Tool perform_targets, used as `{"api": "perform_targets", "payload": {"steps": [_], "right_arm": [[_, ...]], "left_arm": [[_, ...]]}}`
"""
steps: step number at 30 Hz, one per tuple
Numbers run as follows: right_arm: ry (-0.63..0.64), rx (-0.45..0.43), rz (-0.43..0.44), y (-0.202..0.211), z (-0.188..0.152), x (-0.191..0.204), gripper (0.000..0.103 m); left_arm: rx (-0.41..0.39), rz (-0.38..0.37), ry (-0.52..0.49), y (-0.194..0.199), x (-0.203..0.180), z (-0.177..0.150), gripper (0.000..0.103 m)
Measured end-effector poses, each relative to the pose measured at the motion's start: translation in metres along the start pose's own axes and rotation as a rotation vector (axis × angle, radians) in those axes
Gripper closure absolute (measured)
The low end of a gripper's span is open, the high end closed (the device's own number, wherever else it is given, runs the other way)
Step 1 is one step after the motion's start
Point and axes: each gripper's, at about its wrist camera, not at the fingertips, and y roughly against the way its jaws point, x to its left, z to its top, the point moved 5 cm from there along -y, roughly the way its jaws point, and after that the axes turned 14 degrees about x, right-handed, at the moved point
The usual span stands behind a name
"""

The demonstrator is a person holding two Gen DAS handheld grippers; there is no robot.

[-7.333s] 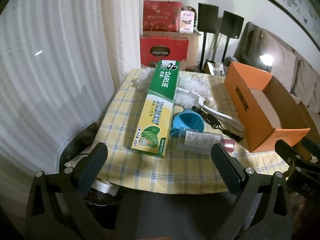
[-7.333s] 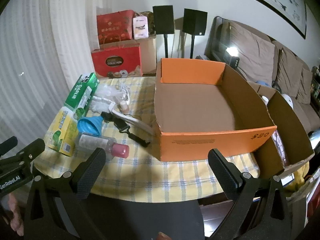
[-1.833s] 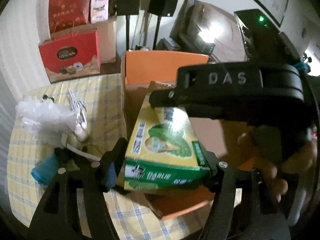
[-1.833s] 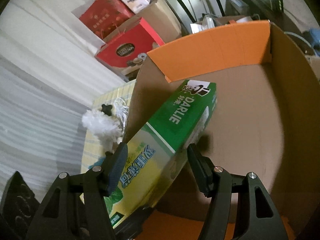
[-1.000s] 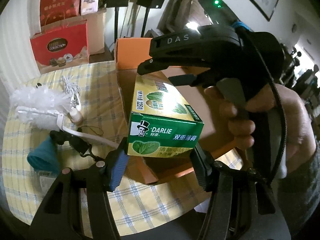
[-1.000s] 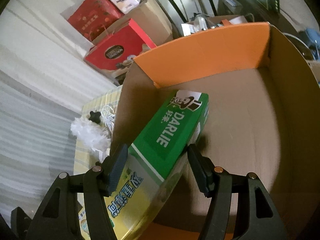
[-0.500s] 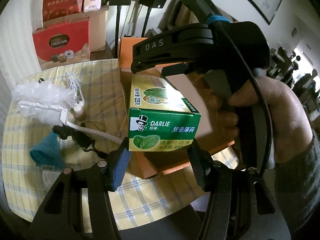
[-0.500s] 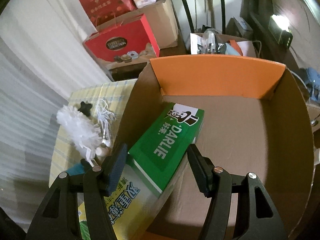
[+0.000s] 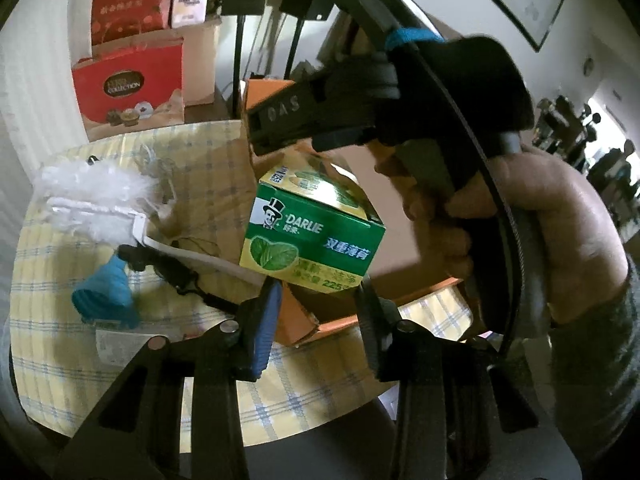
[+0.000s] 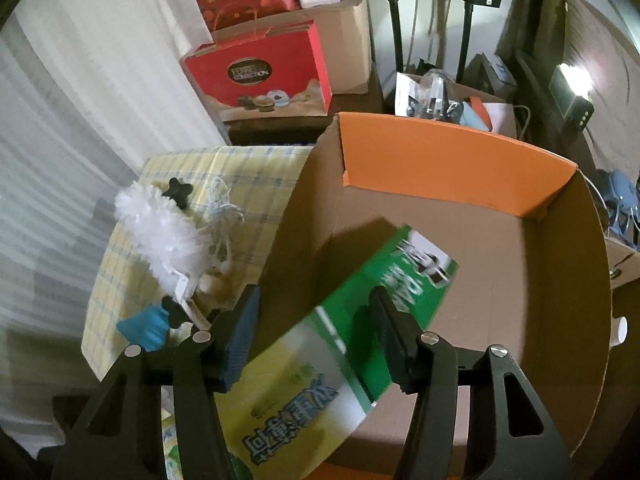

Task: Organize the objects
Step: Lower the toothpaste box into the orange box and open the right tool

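The green and yellow toothpaste box [image 9: 312, 240] slants into the orange carton [image 10: 452, 160], with its near end raised over the carton's front corner [image 9: 300, 324]. My left gripper [image 9: 316, 320] sits just below that end. Its jaws are closing, narrower than the box, with nothing between them. My right gripper [image 10: 312, 320] hovers over the box [image 10: 352, 344], which looks blurred. Its jaws are closing and the right finger [image 10: 388, 332] crosses the box's green face. A gap shows beside the left finger, and neither pad presses the box. The right tool's black housing [image 9: 360, 92] and the person's hand [image 9: 540, 220] loom above the carton.
Left of the carton, on the yellow checked tablecloth [image 9: 120, 364], lie a white fluffy duster [image 9: 92, 184], a blue funnel [image 9: 106, 292], a black strap [image 9: 176, 276], a clear bottle [image 9: 116, 344] and a white cord [image 10: 224, 216]. A red gift bag [image 10: 260, 72] and speaker stands are behind the table.
My left jaws have narrowed and no longer flank the box's end. Seen from the right wrist, the box has swung right, under the right finger, deeper into the carton.
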Motion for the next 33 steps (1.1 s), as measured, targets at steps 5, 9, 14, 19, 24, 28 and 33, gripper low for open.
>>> {"api": "perform_targets", "payload": {"steps": [5,9,14,19,24,28,33], "right_arm": [[-0.030,-0.016,-0.026,0.010,-0.003,-0.005,0.044],[-0.075,0.007,-0.035,0.011,-0.008,-0.018,0.044],[-0.104,0.013,-0.027,0.016,-0.013,-0.028,0.044],[-0.155,0.012,0.005,0.028,-0.022,-0.044,0.044],[-0.176,0.031,-0.010,0.032,-0.034,-0.059,0.044],[-0.150,0.053,-0.055,0.029,-0.044,-0.065,0.050],[-0.165,0.074,-0.079,0.025,-0.053,-0.078,0.058]], "left_arm": [[-0.018,-0.003,0.023,0.008,0.009,0.004,0.069],[-0.018,-0.007,0.015,0.007,0.009,0.008,0.069],[-0.024,-0.005,0.006,0.008,0.006,0.011,0.069],[-0.040,0.009,-0.006,0.009,0.006,0.020,0.068],[-0.035,0.009,-0.016,0.005,0.004,0.027,0.068],[-0.018,-0.003,-0.010,-0.001,0.004,0.024,0.068],[-0.004,-0.002,-0.008,-0.008,0.002,0.019,0.074]]}}
